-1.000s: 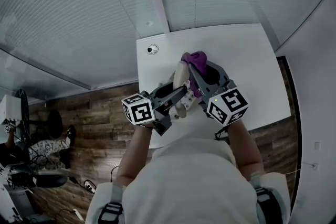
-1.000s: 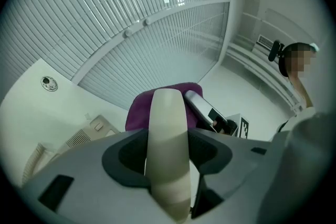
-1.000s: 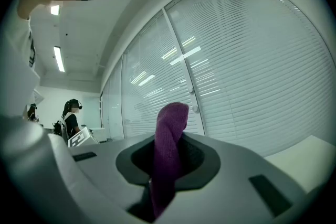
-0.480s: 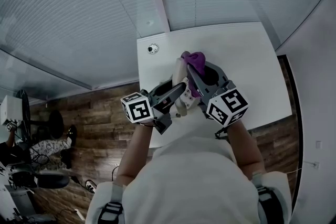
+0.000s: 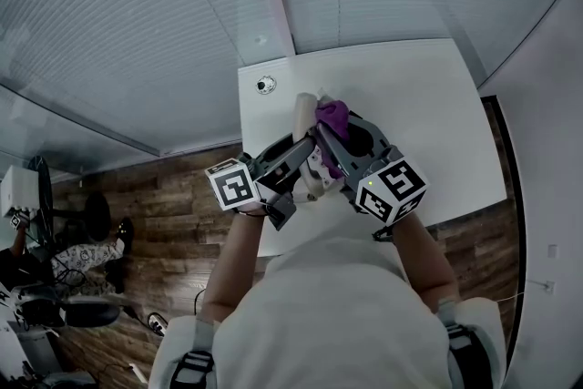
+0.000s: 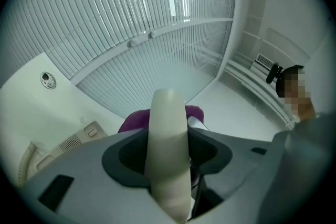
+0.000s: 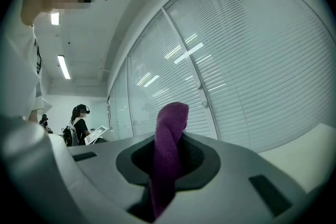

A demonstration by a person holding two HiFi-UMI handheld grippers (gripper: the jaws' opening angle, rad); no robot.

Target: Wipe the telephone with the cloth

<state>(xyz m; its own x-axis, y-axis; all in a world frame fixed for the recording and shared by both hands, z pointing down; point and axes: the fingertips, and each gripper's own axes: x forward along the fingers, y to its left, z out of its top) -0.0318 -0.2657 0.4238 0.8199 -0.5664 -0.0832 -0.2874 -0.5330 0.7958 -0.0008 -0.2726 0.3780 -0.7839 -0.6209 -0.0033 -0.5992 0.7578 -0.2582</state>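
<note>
Mid-air: handset [image 6: 167,149] in my L claw [image 5: 308,144], cloth [image 7: 168,160] in my R claw [image 5: 326,134].
L jaws wide, clamped on cream handset (it stands upright); R jaws pinch purple cloth, just beside handset's top; phone base [image 6: 79,136] on white table [image 5: 428,96] below.

Cream telephone handset [image 6: 167,149] held aloft, purple cloth [image 7: 167,165] seemingly pressed against its end.

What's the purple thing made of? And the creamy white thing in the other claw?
The purple cloth looks like soft woven or knitted fabric: fuzzy, ribbed, drooping at its tip. The cream phone handset looks like hard plastic, probably: smooth, rounded, with a dull sheen.
</note>
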